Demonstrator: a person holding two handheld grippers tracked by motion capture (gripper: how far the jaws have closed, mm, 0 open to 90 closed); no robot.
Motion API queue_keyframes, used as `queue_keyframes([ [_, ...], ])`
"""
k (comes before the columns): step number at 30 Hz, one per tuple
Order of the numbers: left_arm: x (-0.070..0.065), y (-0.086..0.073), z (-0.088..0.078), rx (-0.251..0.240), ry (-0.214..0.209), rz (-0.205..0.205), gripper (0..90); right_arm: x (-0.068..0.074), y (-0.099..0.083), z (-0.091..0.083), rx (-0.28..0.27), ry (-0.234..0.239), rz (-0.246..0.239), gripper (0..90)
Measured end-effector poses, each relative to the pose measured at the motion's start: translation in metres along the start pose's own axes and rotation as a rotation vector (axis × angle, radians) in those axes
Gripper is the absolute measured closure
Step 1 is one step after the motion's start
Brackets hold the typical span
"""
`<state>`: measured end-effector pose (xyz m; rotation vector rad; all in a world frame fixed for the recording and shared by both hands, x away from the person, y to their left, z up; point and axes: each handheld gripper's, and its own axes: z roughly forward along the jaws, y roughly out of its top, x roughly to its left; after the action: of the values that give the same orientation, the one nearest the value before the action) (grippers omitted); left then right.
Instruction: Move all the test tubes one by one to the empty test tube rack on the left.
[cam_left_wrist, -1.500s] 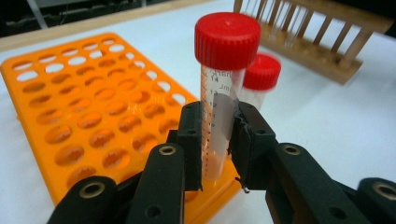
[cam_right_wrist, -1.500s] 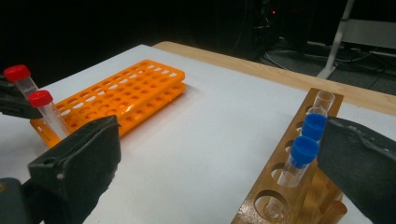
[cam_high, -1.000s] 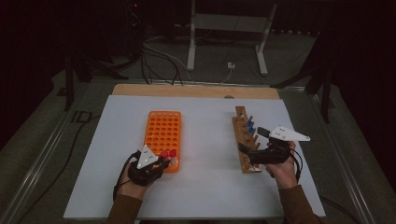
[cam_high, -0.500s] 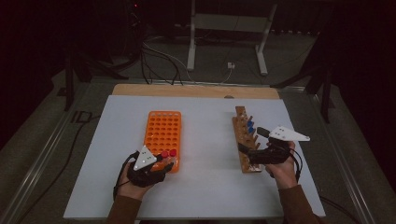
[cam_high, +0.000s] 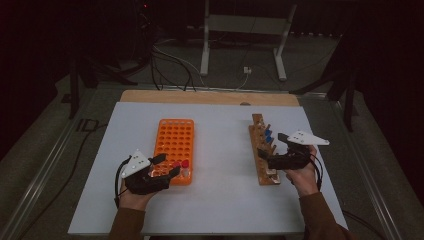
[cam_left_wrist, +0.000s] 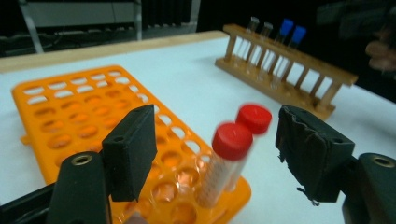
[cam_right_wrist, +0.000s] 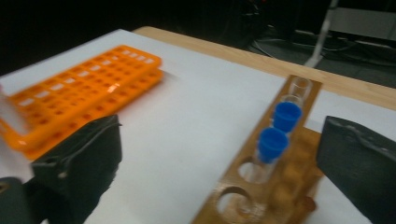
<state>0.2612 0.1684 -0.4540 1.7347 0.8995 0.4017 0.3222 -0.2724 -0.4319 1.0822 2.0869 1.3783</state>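
Observation:
An orange tube rack (cam_high: 175, 137) (cam_left_wrist: 70, 107) lies left of centre on the white board. Two red-capped tubes (cam_high: 181, 164) (cam_left_wrist: 232, 140) stand upright in its near right corner. My left gripper (cam_high: 167, 165) (cam_left_wrist: 219, 149) is at that corner; its jaws have just been opening. The nearer red-capped tube stands between the pads, untouched. At the right, a wooden rack (cam_high: 262, 150) (cam_right_wrist: 280, 186) holds two blue-capped tubes (cam_high: 268, 135) (cam_right_wrist: 273, 142) and clear uncapped ones. My right gripper (cam_high: 267, 159) (cam_right_wrist: 219, 168) stands wide open over that rack's near end, holding nothing.
The white board (cam_high: 220, 200) covers the table, with a bare wooden strip (cam_high: 210, 97) along its far edge. Beyond it stand a metal frame's legs (cam_high: 205, 55), with cables (cam_high: 170, 60) on the floor. Open board lies between the two racks.
My left gripper's jaws opened off the red-capped tube, which stays in the orange rack, and the hand lifted slightly. The right hand has kept still.

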Motion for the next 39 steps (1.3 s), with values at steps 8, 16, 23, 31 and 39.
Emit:
queue_keyframes([
  [8, 0.01, 0.018, -0.009, -0.067, 0.066, -0.028, 15.0, -0.01, -0.006, 0.013, 0.043, -0.043, -0.006, 15.3],
  [16, 0.019, 0.03, -0.011, -0.074, 0.121, -0.037, 0.3, -0.013, -0.011, 0.025, 0.096, -0.084, -0.003, 50.9],
  [23, 0.021, 0.034, -0.009, -0.081, 0.167, -0.029, 0.5, -0.014, -0.012, 0.031, 0.103, -0.115, -0.024, 70.1],
  [31, 0.023, 0.035, -0.001, -0.06, 0.157, -0.029, 0.5, -0.013, -0.013, 0.036, 0.116, -0.125, -0.023, 73.7],
  [39, 0.024, 0.037, 0.008, -0.044, 0.124, -0.021, 0.5, -0.013, -0.012, 0.034, 0.105, -0.144, -0.009, 76.6],
])
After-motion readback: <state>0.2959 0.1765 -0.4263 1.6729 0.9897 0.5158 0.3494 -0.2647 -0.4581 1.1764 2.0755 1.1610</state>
